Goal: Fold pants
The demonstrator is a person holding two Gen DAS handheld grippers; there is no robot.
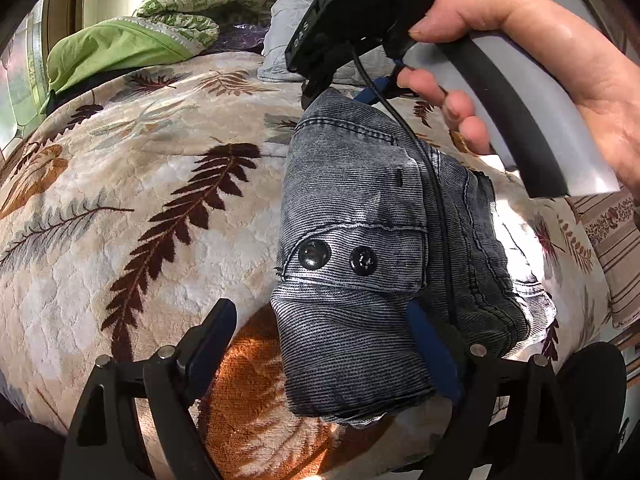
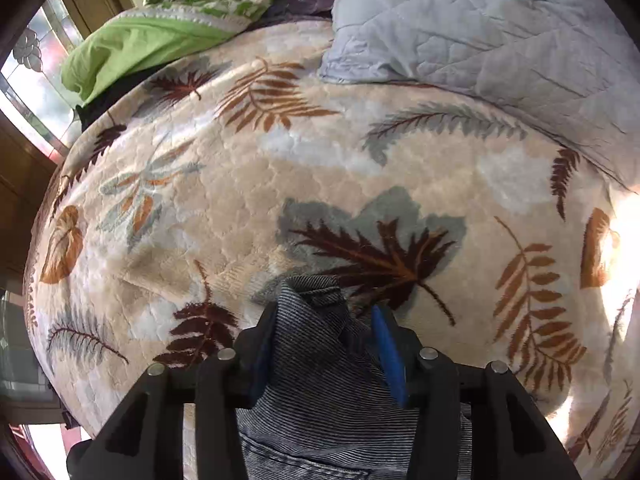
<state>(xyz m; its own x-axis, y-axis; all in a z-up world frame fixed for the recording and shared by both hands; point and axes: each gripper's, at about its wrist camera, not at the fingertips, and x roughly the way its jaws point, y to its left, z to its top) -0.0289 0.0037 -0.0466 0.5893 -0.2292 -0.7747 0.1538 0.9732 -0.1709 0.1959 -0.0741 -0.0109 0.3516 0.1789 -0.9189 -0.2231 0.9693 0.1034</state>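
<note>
The grey-blue ribbed pants [image 1: 360,248] lie folded into a narrow bundle on the leaf-patterned blanket [image 1: 140,200], with two black buttons facing up. My left gripper [image 1: 320,344] is open, its fingers astride the near end of the bundle. My right gripper [image 1: 352,80], held by a hand [image 1: 540,60], is at the far end of the pants. In the right wrist view the right gripper [image 2: 324,344] is shut on a bunched fold of the pants [image 2: 316,360] above the blanket [image 2: 280,180].
A green quilt and green pillow [image 1: 120,48] and a pale blue quilted cover [image 2: 480,32] lie at the far edge of the bed. A window [image 2: 36,76] is at the left. A striped cloth [image 1: 616,240] is at the right.
</note>
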